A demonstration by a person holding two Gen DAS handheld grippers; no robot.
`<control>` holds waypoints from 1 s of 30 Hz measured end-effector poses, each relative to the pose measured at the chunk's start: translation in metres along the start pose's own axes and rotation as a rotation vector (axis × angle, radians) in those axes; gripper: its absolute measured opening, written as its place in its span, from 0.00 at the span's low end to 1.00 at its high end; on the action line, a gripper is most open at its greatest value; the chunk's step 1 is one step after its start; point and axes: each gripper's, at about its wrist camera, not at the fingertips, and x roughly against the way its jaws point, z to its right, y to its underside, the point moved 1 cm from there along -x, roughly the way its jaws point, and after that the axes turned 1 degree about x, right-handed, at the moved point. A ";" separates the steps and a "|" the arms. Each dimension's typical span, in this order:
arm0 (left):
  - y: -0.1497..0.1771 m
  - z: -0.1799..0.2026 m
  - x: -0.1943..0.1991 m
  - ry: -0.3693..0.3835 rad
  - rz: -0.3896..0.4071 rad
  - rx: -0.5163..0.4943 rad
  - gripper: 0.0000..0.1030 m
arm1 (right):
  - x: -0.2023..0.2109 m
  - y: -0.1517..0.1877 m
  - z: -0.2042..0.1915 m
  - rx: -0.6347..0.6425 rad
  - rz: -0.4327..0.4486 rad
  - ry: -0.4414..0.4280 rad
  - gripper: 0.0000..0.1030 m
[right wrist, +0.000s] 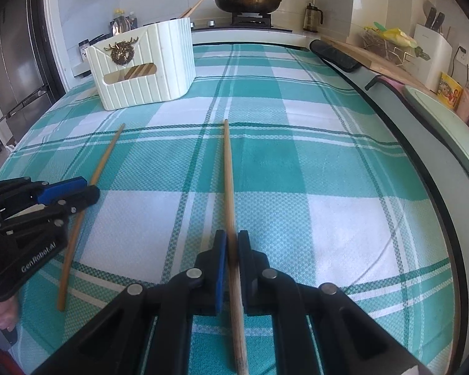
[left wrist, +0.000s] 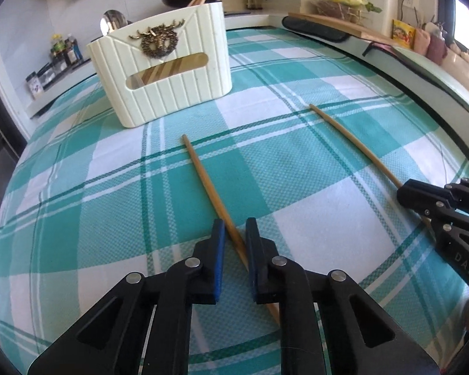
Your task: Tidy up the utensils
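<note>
At lower centre, the left gripper (left wrist: 235, 240) straddles one chopstick (left wrist: 209, 184) with jaws apart; the right gripper (right wrist: 232, 250) pinches another chopstick (right wrist: 229, 172).

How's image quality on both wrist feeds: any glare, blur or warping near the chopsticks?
Left wrist view: sharp, strong fisheye bending of the teal checked tablecloth; thin bamboo chopstick crisp between the left tool fingers. Right wrist view: equally sharp, second bamboo chopstick clear in the right tool; dark vignette corners.
</note>
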 end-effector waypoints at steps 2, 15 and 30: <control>0.004 -0.013 0.002 -0.022 0.004 0.012 0.08 | 0.000 0.000 -0.002 0.008 0.000 0.004 0.07; 0.045 -0.128 0.022 -0.131 -0.016 0.209 0.07 | 0.006 0.004 0.001 0.011 -0.046 0.070 0.07; 0.046 -0.153 0.007 -0.054 -0.064 0.213 0.99 | -0.006 -0.006 0.010 0.015 -0.036 0.055 0.56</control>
